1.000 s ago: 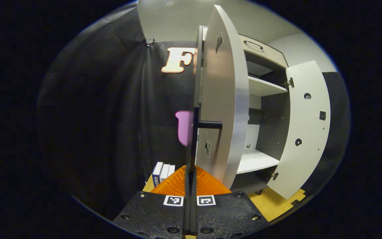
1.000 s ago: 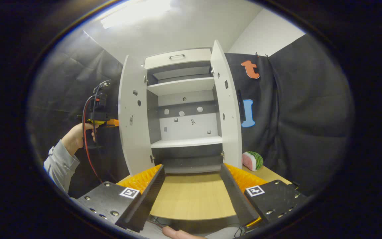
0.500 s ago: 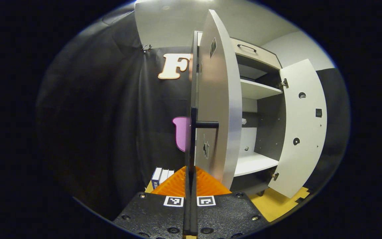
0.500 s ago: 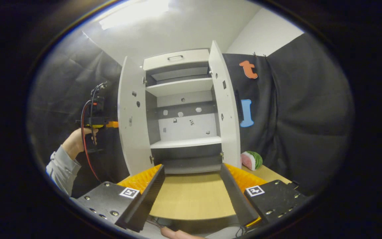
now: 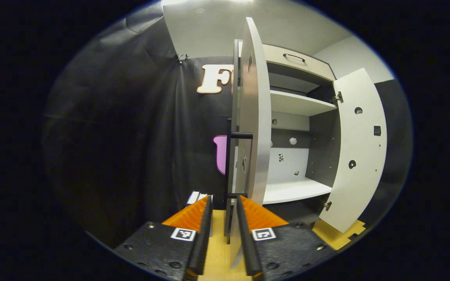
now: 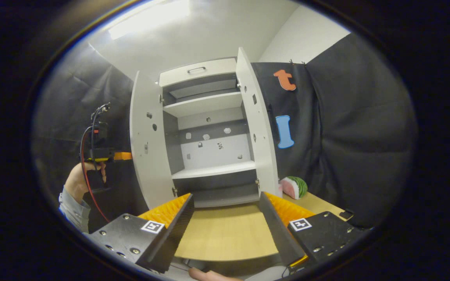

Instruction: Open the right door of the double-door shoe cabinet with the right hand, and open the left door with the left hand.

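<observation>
Shoe cabinet (image 6: 205, 117): white, both doors swung wide, shelves bare, no readable writing. Left tongs (image 5: 221, 234) parted slightly around left door handle (image 5: 229, 175); right tongs (image 6: 225, 226) wide apart, nothing held.

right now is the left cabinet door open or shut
Open. In the right gripper view the left door stands swung out from the cabinet, baring the shelf inside.

Both cabinet doors swung wide; shelf (image 6: 214, 170) bay unobstructed. Left door (image 5: 253, 117) edge-on between parted fingers (image 5: 201, 242).
</observation>
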`<move>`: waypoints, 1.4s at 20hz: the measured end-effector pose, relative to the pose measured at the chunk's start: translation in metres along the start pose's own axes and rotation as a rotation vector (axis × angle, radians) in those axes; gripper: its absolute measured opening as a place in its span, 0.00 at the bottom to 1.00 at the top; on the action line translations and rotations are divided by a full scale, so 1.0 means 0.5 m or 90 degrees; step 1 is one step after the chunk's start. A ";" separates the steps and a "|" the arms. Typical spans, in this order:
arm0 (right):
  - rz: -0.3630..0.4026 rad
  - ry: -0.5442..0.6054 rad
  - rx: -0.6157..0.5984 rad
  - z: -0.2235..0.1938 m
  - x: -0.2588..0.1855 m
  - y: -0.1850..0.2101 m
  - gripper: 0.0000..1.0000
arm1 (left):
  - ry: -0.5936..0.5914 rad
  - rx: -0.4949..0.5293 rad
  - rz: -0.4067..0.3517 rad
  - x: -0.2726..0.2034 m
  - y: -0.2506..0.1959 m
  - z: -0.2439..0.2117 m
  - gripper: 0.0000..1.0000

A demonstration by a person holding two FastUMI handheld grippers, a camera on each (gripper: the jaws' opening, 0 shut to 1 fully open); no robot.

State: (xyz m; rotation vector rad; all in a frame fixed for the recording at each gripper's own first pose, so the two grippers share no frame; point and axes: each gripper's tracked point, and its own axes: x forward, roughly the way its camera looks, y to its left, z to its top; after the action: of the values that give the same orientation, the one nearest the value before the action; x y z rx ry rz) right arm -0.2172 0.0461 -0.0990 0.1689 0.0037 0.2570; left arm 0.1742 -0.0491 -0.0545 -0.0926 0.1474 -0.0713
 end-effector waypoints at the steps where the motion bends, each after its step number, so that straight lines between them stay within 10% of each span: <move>1: -0.002 0.001 0.000 -0.001 0.000 0.000 1.00 | -0.003 0.003 0.012 -0.014 0.005 0.004 0.58; 5: -0.003 0.002 -0.013 -0.003 0.000 0.006 1.00 | -0.004 -0.024 -0.011 -0.085 -0.028 -0.016 0.99; 28: -0.034 -0.020 -0.100 0.011 -0.009 -0.003 1.00 | 0.013 -0.013 -0.018 -0.303 -0.245 -0.230 0.93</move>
State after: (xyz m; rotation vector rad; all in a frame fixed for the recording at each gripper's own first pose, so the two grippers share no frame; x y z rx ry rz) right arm -0.2210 0.0428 -0.0938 0.0163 -0.0425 0.2003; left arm -0.0003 -0.1693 -0.1342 -0.1140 0.1677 -0.0985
